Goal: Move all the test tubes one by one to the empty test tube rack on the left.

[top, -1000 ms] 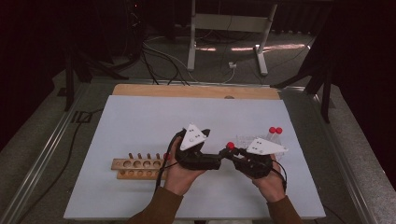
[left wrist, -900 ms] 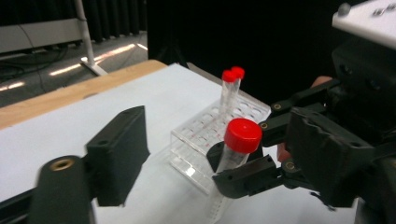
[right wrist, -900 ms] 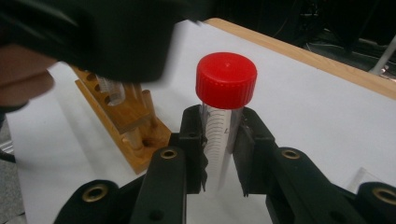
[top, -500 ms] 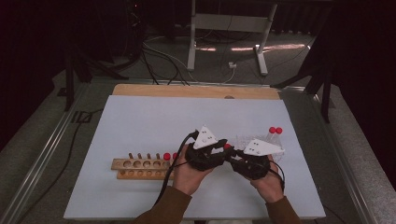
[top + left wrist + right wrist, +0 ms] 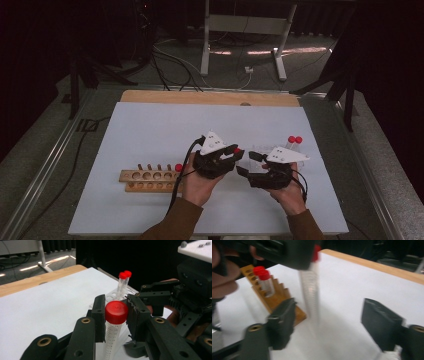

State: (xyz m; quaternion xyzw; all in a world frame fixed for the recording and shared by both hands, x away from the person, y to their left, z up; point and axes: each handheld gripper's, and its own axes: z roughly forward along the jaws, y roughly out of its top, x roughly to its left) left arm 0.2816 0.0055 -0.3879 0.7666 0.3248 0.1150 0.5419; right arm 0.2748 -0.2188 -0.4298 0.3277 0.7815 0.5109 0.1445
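Tube transfer, partly done: I hold one capped tube (image 5: 113, 325) in my left gripper (image 5: 115, 315) fingers.
Right gripper (image 5: 329, 325) fingers wide, empty; two tubes (image 5: 264, 281) racked beyond them, two (image 5: 124, 282) left beyond left fingers.

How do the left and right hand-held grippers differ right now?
The left hand-held gripper is shut on a red-capped tube; the right hand-held gripper is open and holds nothing. The left sits nearer the wooden rack, the right nearer the clear rack. Both have black jaws.

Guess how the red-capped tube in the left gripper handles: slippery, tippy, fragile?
Probably slick: the tube looks like smooth clear plastic, and the left gripper pinches it only at the cap. Seemingly empty, so likely light. Long and round, so it would likely roll if laid on the white mat.
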